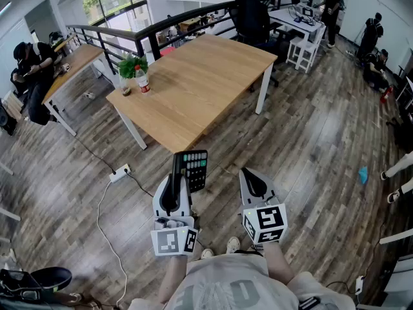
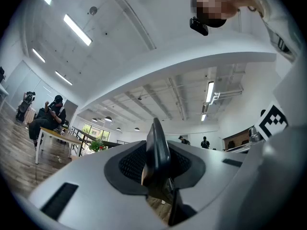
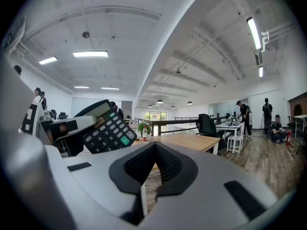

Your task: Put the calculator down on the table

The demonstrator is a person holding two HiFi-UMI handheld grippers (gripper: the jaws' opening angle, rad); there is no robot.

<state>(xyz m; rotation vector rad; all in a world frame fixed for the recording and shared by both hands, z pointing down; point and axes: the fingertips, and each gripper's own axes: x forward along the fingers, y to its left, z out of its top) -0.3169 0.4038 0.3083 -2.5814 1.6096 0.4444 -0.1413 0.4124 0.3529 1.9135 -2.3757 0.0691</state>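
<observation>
Presently: black push-button calculator [image 1: 195, 168] pinched at its near end by left gripper [image 1: 176, 173], keys up, carried in air short of light wooden table [image 1: 200, 89] (not yet over top). Right gripper [image 1: 250, 178] pressed together, empty, alongside; likely spare, one-handed placement.

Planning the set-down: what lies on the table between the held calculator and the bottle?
Nothing: the head view shows bare wooden table between the calculator, shut in the left gripper, and the bottle.
</observation>
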